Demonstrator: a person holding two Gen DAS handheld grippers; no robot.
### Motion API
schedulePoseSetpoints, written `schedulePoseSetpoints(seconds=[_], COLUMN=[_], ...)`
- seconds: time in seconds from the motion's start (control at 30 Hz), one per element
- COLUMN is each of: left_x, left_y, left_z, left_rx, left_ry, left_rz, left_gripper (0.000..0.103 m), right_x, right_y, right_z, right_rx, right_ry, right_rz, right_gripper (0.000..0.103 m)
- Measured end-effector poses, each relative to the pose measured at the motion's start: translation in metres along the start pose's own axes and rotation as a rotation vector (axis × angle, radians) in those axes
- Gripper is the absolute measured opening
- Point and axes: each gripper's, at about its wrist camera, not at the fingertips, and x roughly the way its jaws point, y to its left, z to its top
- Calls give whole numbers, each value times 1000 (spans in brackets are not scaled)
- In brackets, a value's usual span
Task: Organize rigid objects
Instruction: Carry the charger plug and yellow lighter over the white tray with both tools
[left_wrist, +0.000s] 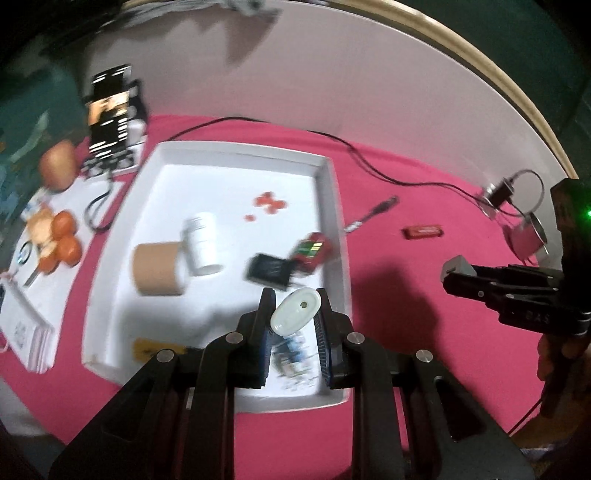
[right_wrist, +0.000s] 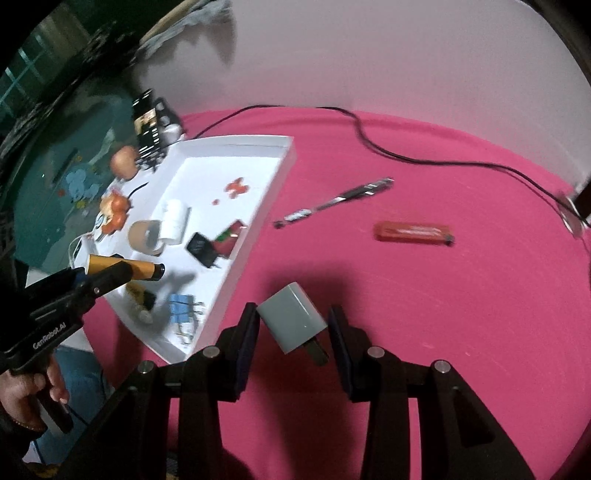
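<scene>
Two claws, one load each, over a pink-covered surface (left_wrist: 388, 206) w/ a white tray (left_wrist: 332, 206) at frame centre-left. The left claw (left_wrist: 295, 314) is clamped on an orange tube (right_wrist: 122, 266), seen end-on in the left wrist view as a whitish oval base. The right claw (right_wrist: 291, 328) is clamped on a grey plug adapter (right_wrist: 291, 321), prongs pointed toward the lens, held above the cloth just right of the tray's near edge.

Step in hand, as judged: both items are being carried to the tray. It is best done w/ grips kept firm until each item is low over a bare patch of tray floor; the lower centre looks free, whereas the tape roll (left_wrist: 157, 267), white bottle (left_wrist: 201, 243), black block (left_wrist: 269, 271) and red box (left_wrist: 312, 253) crowd the middle. Claws should be kept apart on approach, one drop at a time, so nothing is knocked.

Views differ. The tube's orange body and dark cap are shown only by the right wrist view, at lower left; blue binder clips (right_wrist: 183, 314) in the tray's near corner are also clear there, blurred in the other. A pen (right_wrist: 334, 199) and red lighter (right_wrist: 413, 232) left on the cloth are sharper there too. The fruit (left_wrist: 61, 236) and paper stack (left_wrist: 27, 332) at far left are shown better by the left wrist view.
</scene>
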Motion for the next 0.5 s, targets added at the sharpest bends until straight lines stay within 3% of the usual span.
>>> schedulePoseSetpoints(seconds=[0.5], left_x=[-23], left_y=[75], left_z=[-20], left_rx=[-123], left_ry=[3], left_rz=[80], left_gripper=[20], right_x=[39], right_y=[96], right_z=[30], right_rx=[-231], right_ry=[49], right_rz=[48], right_gripper=[38])
